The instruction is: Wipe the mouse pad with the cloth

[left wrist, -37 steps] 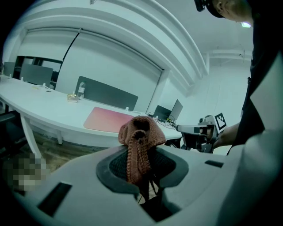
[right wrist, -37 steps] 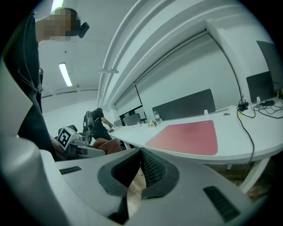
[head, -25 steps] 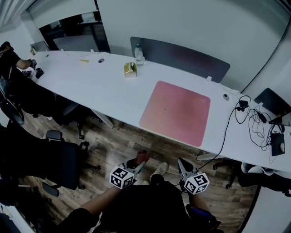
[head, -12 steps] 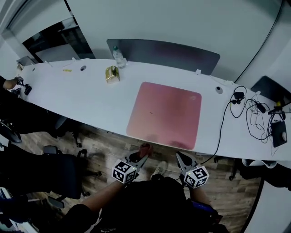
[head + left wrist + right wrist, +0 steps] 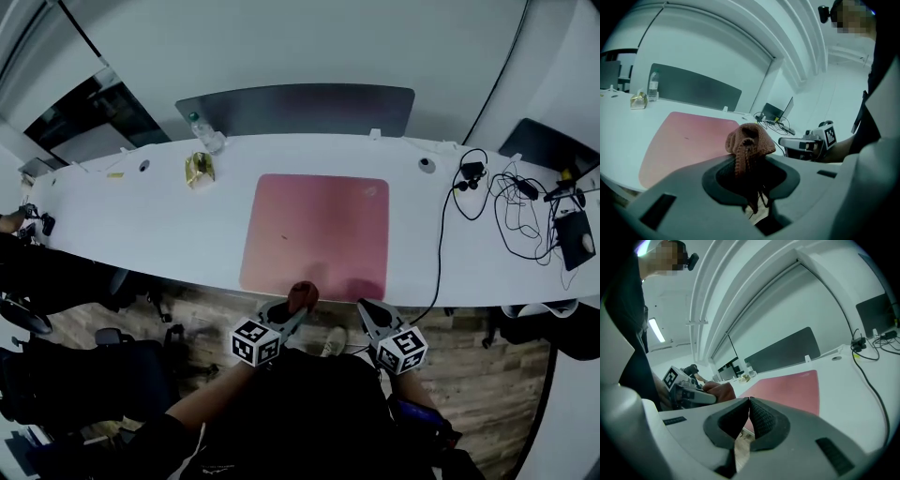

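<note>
Since a second ago the left gripper (image 5: 295, 312) has come forward, fingers clamped on the brown cloth (image 5: 302, 294), now at the desk's (image 5: 141, 225) front edge by the pink mouse pad (image 5: 317, 230). The right gripper (image 5: 362, 306) has its fingers pressed together, empty. Whether cloth touches pad is unclear.

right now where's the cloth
The cloth is bunched in the left gripper, low centre in the head view, at the mouse pad's near edge, just left of the right gripper.
</note>
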Tool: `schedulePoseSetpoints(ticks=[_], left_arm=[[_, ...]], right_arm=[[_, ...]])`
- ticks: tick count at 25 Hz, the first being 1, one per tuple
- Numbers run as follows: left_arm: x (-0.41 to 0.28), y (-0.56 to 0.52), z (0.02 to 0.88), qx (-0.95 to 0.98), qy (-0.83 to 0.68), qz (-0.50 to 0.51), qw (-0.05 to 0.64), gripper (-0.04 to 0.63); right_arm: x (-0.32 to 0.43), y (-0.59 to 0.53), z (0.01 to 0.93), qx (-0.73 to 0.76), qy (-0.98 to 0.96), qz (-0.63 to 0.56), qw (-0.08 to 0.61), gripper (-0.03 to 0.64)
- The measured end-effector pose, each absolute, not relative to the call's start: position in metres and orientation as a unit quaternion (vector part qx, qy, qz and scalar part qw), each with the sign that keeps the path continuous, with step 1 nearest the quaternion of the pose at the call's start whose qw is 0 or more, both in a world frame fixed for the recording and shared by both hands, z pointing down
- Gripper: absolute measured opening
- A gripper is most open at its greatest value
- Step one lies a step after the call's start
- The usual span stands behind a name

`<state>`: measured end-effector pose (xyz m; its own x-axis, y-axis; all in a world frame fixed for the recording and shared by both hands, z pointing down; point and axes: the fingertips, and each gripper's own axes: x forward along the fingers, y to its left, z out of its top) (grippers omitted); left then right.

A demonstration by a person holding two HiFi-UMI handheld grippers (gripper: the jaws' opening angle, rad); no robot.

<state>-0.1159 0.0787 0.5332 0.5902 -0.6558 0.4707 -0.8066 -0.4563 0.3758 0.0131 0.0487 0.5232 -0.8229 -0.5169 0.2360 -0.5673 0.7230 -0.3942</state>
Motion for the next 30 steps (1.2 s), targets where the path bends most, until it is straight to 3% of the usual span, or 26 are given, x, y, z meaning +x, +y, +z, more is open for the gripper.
schedulePoseSetpoints(ticks=[15, 30], left_arm=[[-0.027, 0.052, 0.552, 0.889, -0.302, 0.175, 0.297, 0.089], [0.074, 0.035, 0.591, 0.888, -0.178, 0.208, 0.37, 0.089]], right_arm=[[0.069, 0.046, 0.533, 0.375, -0.892, 0.245, 0.064, 0.026], [0.106, 0.061, 0.539, 0.441, -0.854, 0.271, 0.05, 0.026]])
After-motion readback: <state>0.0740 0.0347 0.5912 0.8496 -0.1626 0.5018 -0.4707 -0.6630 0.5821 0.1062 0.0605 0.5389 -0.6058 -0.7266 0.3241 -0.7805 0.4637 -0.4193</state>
